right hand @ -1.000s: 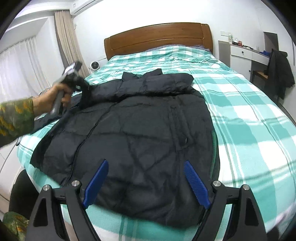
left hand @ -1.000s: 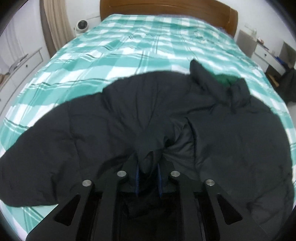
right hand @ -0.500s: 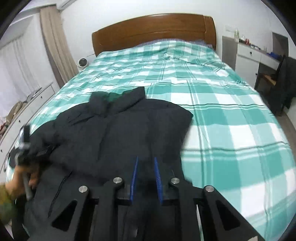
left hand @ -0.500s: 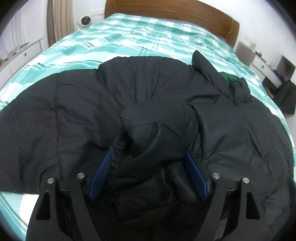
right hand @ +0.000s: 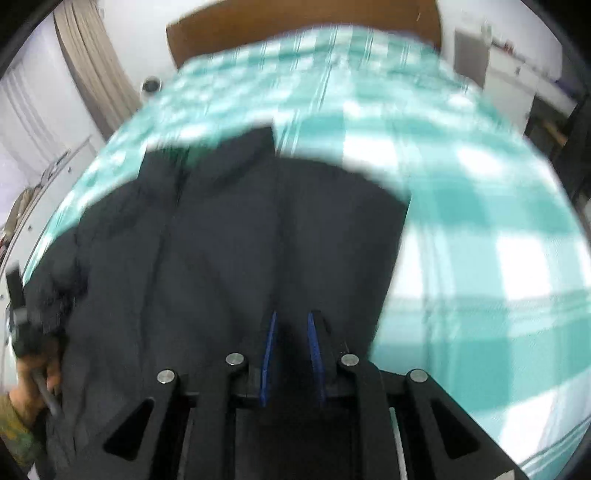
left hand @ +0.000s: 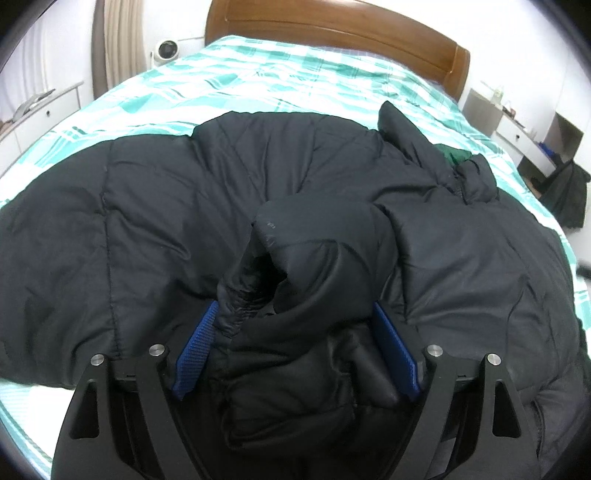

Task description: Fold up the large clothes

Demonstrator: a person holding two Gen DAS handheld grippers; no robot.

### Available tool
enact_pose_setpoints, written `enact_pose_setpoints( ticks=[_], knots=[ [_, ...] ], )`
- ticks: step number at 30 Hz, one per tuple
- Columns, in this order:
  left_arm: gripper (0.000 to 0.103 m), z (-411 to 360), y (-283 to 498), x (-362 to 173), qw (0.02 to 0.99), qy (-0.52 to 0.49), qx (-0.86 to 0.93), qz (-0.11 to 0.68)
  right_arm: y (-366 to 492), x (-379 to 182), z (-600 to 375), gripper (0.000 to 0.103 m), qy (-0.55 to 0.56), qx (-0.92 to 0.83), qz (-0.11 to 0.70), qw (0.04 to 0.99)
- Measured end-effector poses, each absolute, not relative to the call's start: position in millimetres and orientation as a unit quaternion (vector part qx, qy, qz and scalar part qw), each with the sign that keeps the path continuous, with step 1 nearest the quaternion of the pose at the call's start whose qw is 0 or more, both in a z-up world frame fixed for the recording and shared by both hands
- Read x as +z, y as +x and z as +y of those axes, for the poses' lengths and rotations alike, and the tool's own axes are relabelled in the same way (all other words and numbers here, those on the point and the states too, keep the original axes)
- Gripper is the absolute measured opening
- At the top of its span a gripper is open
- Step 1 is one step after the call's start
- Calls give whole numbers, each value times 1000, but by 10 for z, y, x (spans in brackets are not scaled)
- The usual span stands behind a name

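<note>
A large black puffer jacket (left hand: 155, 206) lies spread on the bed, and it also shows in the right wrist view (right hand: 258, 240). My left gripper (left hand: 295, 317) is open, and a bunched sleeve cuff (left hand: 251, 288) of the jacket lies loose between its blue pads. My right gripper (right hand: 291, 325) is shut on the jacket's lower edge, with black fabric pinched between its blue pads. The right wrist view is blurred by motion. The jacket's collar (left hand: 469, 173) lies at the far right in the left wrist view.
The bed has a green and white checked cover (left hand: 295, 74) and a wooden headboard (left hand: 332, 26). A white dresser (left hand: 40, 114) stands at the left, a white desk (left hand: 517, 136) at the right. A small white fan (left hand: 166, 48) stands by the curtain. The person's hand (right hand: 33, 373) holds the left gripper's handle.
My left gripper opened and let go of the sleeve, which now rests between its pads. My right gripper closed on the jacket's lower edge and is moving fast with it.
</note>
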State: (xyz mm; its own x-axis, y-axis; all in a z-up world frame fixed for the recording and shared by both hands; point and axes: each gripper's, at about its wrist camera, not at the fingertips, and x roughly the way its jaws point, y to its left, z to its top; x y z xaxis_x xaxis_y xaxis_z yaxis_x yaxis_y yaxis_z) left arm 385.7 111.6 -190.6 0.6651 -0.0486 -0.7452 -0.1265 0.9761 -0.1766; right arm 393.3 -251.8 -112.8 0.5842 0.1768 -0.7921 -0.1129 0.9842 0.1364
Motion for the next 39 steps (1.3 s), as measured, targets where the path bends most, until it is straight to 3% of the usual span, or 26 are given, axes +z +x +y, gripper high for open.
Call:
enact_pose_setpoints(
  ticks=[3,8,16,19,23,28,29,33,39],
  knots=[
    [84,1122,3845,-1910,907,-109,20,407,4305,-1187,-2543,18,47,60,447,891],
    [86,1127,3839,-1928,907,-112,15,405,4628,-1797,-2489,18,57,41,512,856],
    [86,1116,3847,-1939,908,-113,13,403,4088,-1386,-2421,19,39,41,460,886],
    [86,1119,3845,-1940,908,-113,13,403,3835,-1373,-2455,32,72,56,463,882],
    [87,1119,3848,-1942,908,-112,13,404,3709,-1634,-2415,32,77,67,500,860],
    [89,1129,3857,-1917,905,-115,9,410,3323,-1282,-2356,32,70,59,457,885],
    [89,1132,3856,-1896,903,-115,6,414,3209,-1208,-2345,35,66,64,445,891],
    [91,1187,3708,-1719,890,-125,-14,438,2371,-881,-2157,72,6,86,372,924],
    [96,1434,2925,-1315,890,-148,-63,426,1300,-977,-2113,74,-26,67,331,941]
  ],
)
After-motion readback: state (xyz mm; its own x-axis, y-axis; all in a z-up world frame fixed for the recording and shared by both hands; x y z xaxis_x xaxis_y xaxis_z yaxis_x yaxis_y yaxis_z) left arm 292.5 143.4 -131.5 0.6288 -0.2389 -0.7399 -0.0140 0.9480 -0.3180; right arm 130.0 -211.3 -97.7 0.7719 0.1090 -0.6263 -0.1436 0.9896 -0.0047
